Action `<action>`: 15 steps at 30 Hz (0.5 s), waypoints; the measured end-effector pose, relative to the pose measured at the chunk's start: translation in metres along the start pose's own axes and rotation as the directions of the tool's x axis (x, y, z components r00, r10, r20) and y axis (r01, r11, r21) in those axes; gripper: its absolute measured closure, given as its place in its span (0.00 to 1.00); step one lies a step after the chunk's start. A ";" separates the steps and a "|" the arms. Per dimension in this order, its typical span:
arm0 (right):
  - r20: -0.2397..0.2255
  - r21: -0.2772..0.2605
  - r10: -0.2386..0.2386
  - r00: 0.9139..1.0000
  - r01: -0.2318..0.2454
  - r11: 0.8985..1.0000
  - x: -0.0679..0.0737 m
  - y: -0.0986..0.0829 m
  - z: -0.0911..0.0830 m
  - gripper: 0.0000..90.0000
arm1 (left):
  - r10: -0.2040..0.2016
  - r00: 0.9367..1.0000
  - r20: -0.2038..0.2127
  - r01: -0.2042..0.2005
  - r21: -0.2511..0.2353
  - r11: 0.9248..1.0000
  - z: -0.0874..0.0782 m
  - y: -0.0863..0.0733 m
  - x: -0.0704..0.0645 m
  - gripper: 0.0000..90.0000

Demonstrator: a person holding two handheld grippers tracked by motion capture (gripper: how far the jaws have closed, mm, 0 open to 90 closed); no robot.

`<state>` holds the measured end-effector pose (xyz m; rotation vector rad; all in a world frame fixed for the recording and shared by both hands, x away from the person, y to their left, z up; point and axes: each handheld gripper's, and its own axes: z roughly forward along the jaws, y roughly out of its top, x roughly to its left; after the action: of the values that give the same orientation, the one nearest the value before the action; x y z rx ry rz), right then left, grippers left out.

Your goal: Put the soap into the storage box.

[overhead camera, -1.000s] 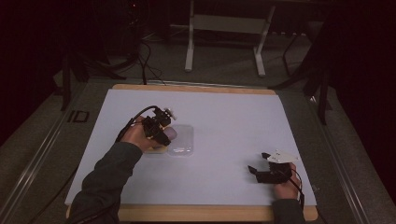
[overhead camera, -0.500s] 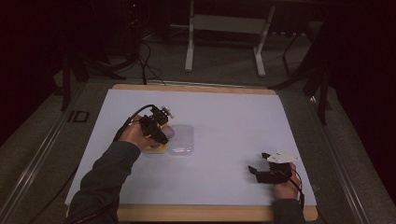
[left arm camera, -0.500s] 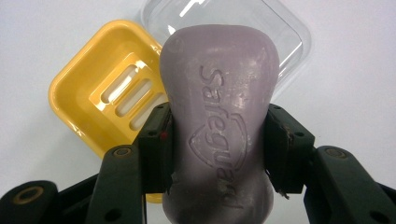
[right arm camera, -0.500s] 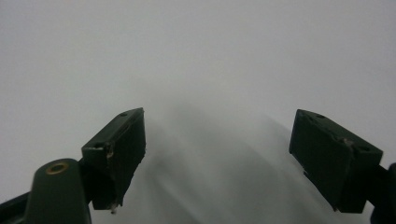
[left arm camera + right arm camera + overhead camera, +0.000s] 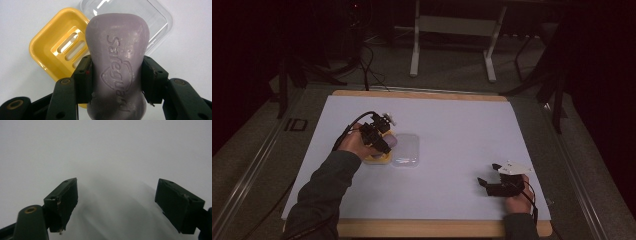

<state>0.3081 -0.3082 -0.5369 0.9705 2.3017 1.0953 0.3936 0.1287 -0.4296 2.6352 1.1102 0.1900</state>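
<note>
A purple soap bar (image 5: 117, 60) stamped "Safeguard" is clamped between the jaws of my left gripper (image 5: 116, 77), hanging just above a yellow slotted soap dish (image 5: 57, 47). A clear plastic lid (image 5: 155, 17) lies right beside the dish. From above, my left gripper (image 5: 382, 141) hovers over the yellow dish (image 5: 377, 159), with the clear lid (image 5: 407, 150) to its right. Near the table's front right, my right gripper (image 5: 484, 184) rests low with its jaws wide apart; its own view (image 5: 117, 202) has nothing but white surface between them.
A white sheet (image 5: 462, 130) covers the wooden table (image 5: 422, 94). Beyond the far edge stand a metal frame (image 5: 452, 40) and cables on a dark floor. The person's left sleeve (image 5: 322, 195) comes in from the bottom left.
My left gripper has shifted slightly leftward and toward the front with the soap, settling over the yellow dish. The right gripper has stayed put.
</note>
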 end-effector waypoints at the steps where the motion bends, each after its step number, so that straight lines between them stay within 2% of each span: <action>1: 0.000 0.000 0.000 1.000 0.000 1.000 0.000 0.000 0.000 0.20 | -0.001 1.000 -0.001 0.001 0.001 1.000 0.000 0.000 0.000 0.56; 15: 0.000 0.001 -0.002 1.000 0.002 1.000 0.000 0.000 0.000 0.20 | -0.028 1.000 0.002 0.028 0.006 1.000 0.002 -0.002 0.008 0.56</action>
<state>0.3081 -0.3081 -0.5370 0.9686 2.3025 1.0938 0.3984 0.1354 -0.4325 2.6226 1.1485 0.1788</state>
